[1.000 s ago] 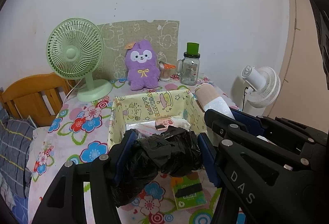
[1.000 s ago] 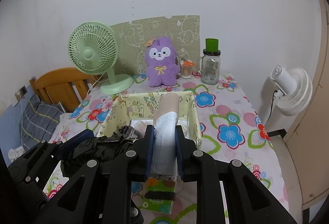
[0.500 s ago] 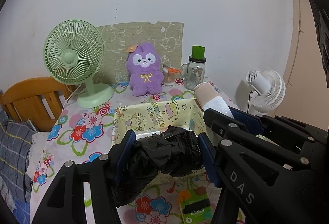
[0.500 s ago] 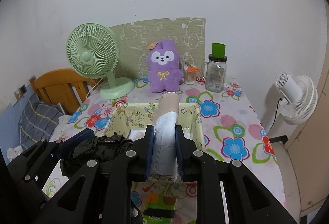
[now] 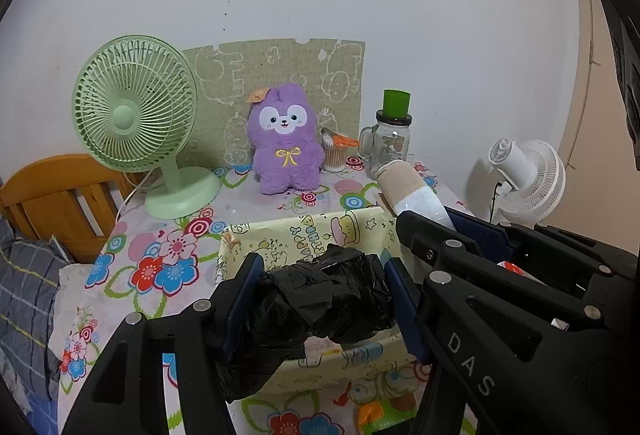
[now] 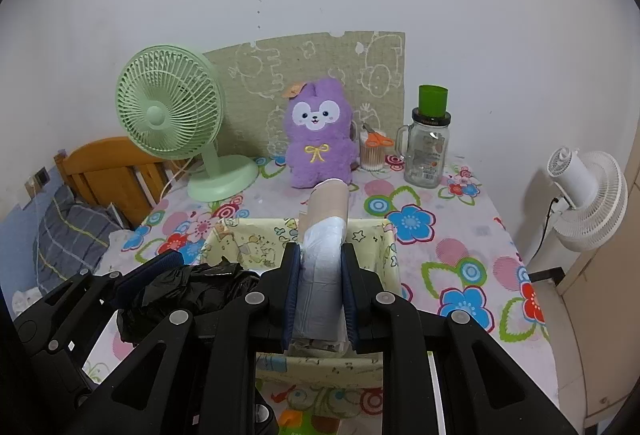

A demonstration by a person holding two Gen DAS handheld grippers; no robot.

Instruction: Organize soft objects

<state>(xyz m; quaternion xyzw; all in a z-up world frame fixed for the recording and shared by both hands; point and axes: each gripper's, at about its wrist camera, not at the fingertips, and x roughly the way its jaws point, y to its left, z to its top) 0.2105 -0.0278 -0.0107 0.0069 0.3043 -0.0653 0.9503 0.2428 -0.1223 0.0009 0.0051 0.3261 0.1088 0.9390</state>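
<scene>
My left gripper is shut on a crumpled black plastic bag, held over the yellow cartoon-print fabric box. My right gripper is shut on a roll of white bags with a tan paper sleeve, also above the box. The roll shows in the left wrist view, and the black bag shows in the right wrist view. A purple plush bunny sits upright at the back of the table.
A green desk fan stands back left. A glass jar with a green lid and a cotton swab cup stand back right. A white fan stands off the table's right. A green packet lies near the front edge.
Both grippers have pulled back and risen with their loads. The table, box and plush now sit lower and farther in both views.
</scene>
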